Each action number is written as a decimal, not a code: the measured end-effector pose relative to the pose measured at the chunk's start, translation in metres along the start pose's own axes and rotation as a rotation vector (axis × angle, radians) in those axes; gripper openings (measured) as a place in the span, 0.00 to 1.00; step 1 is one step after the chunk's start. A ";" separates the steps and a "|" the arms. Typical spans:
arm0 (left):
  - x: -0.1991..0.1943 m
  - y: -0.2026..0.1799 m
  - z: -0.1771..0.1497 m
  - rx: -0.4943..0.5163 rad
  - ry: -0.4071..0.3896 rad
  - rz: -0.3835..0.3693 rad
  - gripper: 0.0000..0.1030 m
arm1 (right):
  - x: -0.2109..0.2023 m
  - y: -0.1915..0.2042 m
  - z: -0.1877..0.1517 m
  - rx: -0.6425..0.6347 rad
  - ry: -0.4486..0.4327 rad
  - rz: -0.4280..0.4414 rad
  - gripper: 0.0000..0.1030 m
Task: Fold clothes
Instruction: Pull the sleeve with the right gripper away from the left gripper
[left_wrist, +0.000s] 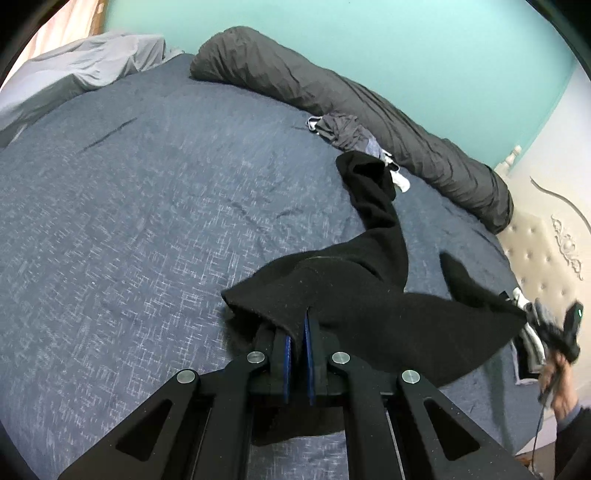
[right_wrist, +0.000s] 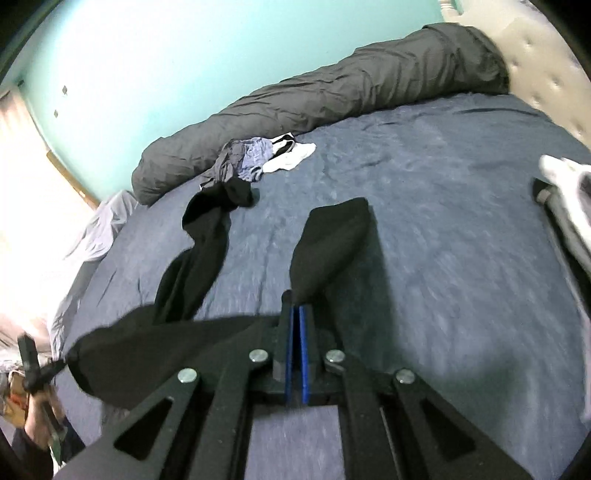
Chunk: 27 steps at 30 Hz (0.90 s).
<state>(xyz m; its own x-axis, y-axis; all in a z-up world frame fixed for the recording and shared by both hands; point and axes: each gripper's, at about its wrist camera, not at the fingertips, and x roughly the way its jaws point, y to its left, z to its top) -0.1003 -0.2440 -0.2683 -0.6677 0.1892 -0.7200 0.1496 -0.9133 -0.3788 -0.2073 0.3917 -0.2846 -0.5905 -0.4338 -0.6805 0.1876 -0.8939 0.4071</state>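
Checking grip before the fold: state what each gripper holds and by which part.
Both are shut on the black garment. The left gripper pinches one edge, the right gripper another, beside a projecting flap; the rest trails onto the bed.

black garment (left_wrist: 369, 295): matt soft cloth; bedspread (left_wrist: 129, 221): rough woven cloth; headboard (left_wrist: 535, 251): tufted, smooth

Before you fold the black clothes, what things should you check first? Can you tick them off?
1. Left gripper shut on the black garment: ok.
2. Right gripper shut on it too: ok.
3. Garment spread flat between them: not ok, it sags.
4. One leg trails toward the clothes pile; clear of it: cannot tell.
5. Bare bedspread to lay it on: ok.
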 end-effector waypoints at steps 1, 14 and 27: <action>-0.005 -0.002 0.001 0.000 -0.006 0.002 0.06 | -0.012 -0.004 -0.009 0.008 0.001 0.005 0.03; -0.035 0.025 0.011 -0.030 -0.011 0.098 0.06 | -0.039 0.005 -0.138 0.008 0.170 0.066 0.03; -0.008 0.057 -0.004 -0.032 0.033 0.153 0.06 | -0.013 -0.042 -0.105 0.005 0.213 -0.052 0.46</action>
<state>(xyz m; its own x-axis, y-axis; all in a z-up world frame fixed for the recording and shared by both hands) -0.0831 -0.2964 -0.2865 -0.6110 0.0607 -0.7893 0.2716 -0.9204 -0.2811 -0.1254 0.4226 -0.3568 -0.4198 -0.4020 -0.8138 0.1573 -0.9152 0.3710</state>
